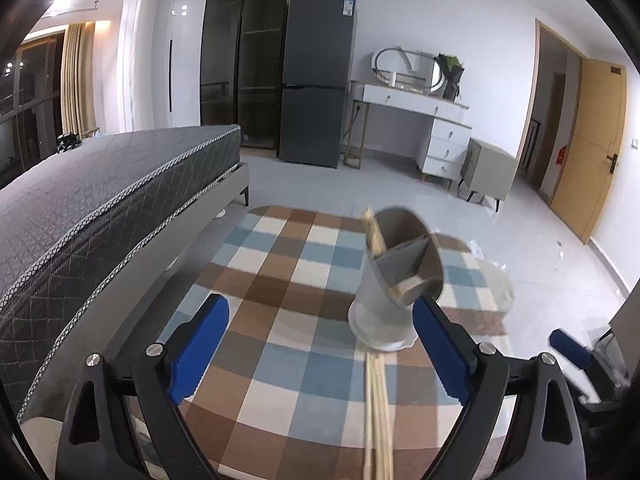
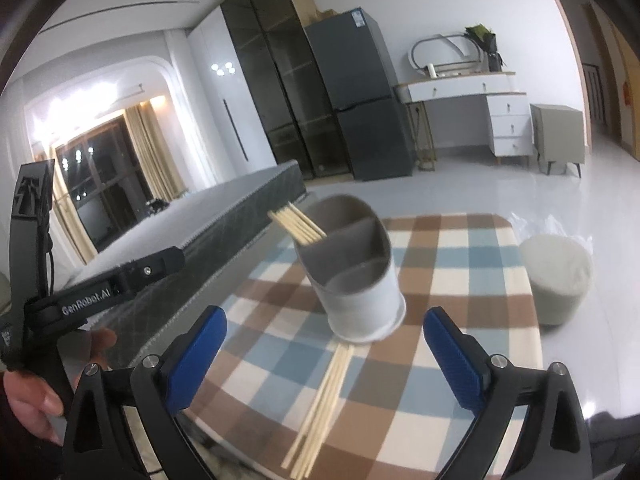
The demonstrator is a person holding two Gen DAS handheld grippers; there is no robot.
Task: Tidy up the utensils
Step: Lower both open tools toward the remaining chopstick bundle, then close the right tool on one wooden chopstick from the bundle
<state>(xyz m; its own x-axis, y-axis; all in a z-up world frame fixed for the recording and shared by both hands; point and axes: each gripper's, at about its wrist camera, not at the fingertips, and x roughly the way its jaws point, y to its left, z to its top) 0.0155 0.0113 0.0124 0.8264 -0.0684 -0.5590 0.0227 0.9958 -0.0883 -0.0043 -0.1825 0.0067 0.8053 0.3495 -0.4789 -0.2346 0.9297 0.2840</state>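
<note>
Done: some chopsticks (image 2: 298, 222) in holder (image 2: 352, 272) | Left: loose chopsticks (image 2: 320, 396) just ahead on tabletop (image 2: 460, 280) | both hand-held grippers, left (image 1: 320, 344) and right (image 2: 325, 354), wide open, empty

The loose chopsticks (image 1: 376, 412) run off the frame at six o'clock, their far ends hidden behind the motion-blurred utensil holder (image 1: 394, 280); the right gripper (image 1: 570, 348) is cut off at four o'clock.

Grey utensil holder (image 2: 360, 280), pale wooden chopsticks (image 2: 320, 404), brown-blue-cream checked tablecloth (image 2: 460, 280), blue-padded black hand-held gripper (image 2: 324, 360).
</note>
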